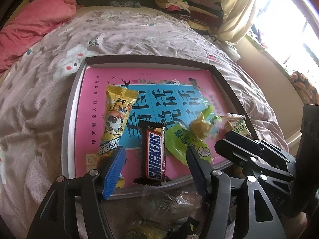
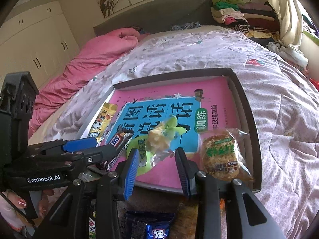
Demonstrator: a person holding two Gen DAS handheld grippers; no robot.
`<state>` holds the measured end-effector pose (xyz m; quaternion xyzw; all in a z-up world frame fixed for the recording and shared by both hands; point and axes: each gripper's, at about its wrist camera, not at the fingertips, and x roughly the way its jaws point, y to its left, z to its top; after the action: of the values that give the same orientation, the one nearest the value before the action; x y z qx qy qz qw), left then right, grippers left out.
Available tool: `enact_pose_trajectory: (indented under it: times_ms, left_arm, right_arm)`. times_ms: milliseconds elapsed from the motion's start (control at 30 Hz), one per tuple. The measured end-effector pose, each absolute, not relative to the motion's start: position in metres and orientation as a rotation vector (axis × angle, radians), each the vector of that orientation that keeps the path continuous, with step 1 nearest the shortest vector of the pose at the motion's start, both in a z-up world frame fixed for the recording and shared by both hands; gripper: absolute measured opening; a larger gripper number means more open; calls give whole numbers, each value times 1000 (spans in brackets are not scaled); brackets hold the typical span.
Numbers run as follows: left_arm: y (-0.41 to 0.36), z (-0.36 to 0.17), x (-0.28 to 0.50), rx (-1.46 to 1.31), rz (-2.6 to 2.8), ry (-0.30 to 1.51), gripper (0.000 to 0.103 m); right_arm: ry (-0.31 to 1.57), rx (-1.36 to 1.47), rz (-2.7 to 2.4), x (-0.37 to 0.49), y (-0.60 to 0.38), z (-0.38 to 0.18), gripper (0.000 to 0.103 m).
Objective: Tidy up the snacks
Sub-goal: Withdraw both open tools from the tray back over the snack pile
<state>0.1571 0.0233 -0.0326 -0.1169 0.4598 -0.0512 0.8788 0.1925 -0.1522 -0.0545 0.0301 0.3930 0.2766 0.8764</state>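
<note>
Hand-held grippers, left (image 1: 155,159) and right (image 2: 157,159), both released, over one tray (image 1: 67,119) with five snacks.

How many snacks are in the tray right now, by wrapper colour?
Yellow wrapper: 1, the yellow cartoon snack pack
Brown wrapper: 1, the Snickers bar
Green wrapper: 2, the flat green packet and the green-twist candy
Clear wrapper, green label: 1, the round crispy cake
Total: 5 in the tray
</note>
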Motion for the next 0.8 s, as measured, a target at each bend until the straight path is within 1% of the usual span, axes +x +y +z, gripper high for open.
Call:
enact_pose_trajectory:
  times_ms: [100,167,300,567,633,800]
  left_arm:
    - [25,-30,156,-242,-102,950,71]
    - [26,-28,156,-245,-101,948,72]
    - [27,-25,153,-249,-99,942,75]
    - [32,-14,148,-249,-91,919,77]
    - [33,-11,146,-250,-87,913,77]
    - [38,-4,140,-258,-85,899,78]
  right_arm:
    - [813,70,575,192,-154,-52,39]
    - [809,78,577,192,-155,-51,41]
    - [797,89,578,191,-158,-48,47]
    - [767,105,582,188,-162,-40,54]
    - [758,110,580,188,-163,-38,58]
    - [739,126,579,187,-168,-32,60]
